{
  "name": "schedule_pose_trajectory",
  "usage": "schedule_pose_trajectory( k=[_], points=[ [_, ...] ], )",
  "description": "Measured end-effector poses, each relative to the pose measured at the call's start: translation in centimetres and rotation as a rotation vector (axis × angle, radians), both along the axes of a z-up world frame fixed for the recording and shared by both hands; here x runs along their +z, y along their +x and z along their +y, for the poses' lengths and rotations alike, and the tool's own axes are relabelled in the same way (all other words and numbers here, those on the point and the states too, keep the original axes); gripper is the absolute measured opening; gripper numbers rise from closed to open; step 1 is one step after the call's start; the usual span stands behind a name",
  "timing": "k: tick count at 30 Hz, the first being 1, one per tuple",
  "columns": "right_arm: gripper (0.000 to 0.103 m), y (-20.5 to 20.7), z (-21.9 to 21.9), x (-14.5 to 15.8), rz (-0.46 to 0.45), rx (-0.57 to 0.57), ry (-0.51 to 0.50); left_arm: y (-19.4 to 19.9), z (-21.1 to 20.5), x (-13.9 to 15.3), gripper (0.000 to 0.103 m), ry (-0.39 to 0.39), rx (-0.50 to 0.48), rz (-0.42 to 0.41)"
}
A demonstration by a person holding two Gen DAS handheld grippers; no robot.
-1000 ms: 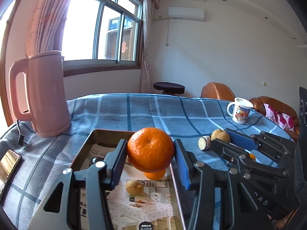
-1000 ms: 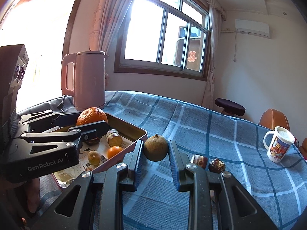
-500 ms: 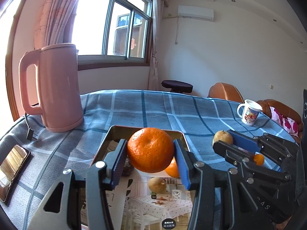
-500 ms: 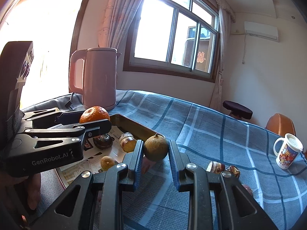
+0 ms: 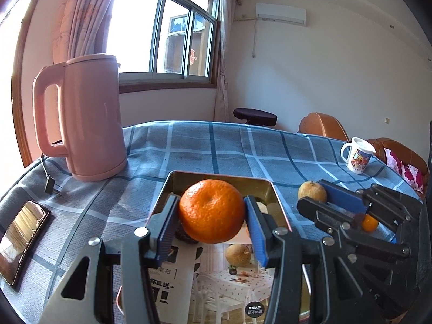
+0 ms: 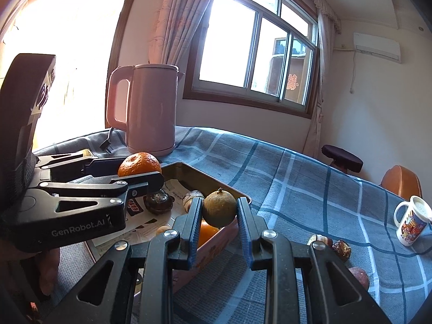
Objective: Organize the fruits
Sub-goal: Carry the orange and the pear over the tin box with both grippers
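Note:
My left gripper (image 5: 212, 216) is shut on a large orange (image 5: 212, 211) and holds it above the metal tray (image 5: 216, 176). In the right wrist view the same orange (image 6: 139, 164) shows over the tray (image 6: 210, 181). My right gripper (image 6: 219, 217) is shut on a brownish-green round fruit (image 6: 219, 208) above the tray's right rim; it also shows in the left wrist view (image 5: 312, 191). In the tray lie a small yellow fruit (image 5: 237, 255), a dark fruit (image 6: 158, 202) and an orange one (image 6: 206, 232).
A pink kettle (image 5: 81, 124) stands at the back left with its plug (image 5: 51, 186) on the cloth. A phone (image 5: 20, 239) lies at the left edge. A mug (image 5: 357, 155) stands far right. Several loose fruits (image 6: 332, 244) lie on the blue checked tablecloth (image 6: 310, 202).
Both grippers have moved forward and left over the tray with their fruits still held. The kettle and the tray's far rim look nearer.

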State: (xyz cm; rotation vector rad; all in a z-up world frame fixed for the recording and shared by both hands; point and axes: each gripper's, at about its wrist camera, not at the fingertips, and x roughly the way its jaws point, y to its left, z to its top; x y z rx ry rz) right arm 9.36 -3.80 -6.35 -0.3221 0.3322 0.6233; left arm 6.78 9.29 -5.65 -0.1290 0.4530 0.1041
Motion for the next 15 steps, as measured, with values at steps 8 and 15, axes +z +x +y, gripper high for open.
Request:
schedule_pose_trajectory(
  k=[8, 15],
  points=[
    [0.028, -0.18, 0.79, -0.13, 0.004, 0.024, -0.017, 0.29, 0.42, -0.27, 0.051, -0.007, -0.002, 0.033],
    [0.028, 0.13, 1.06, -0.25, 0.019, 0.037, -0.021, 0.46, 0.51, -0.38, 0.051, -0.017, -0.007, 0.044]
  ],
)
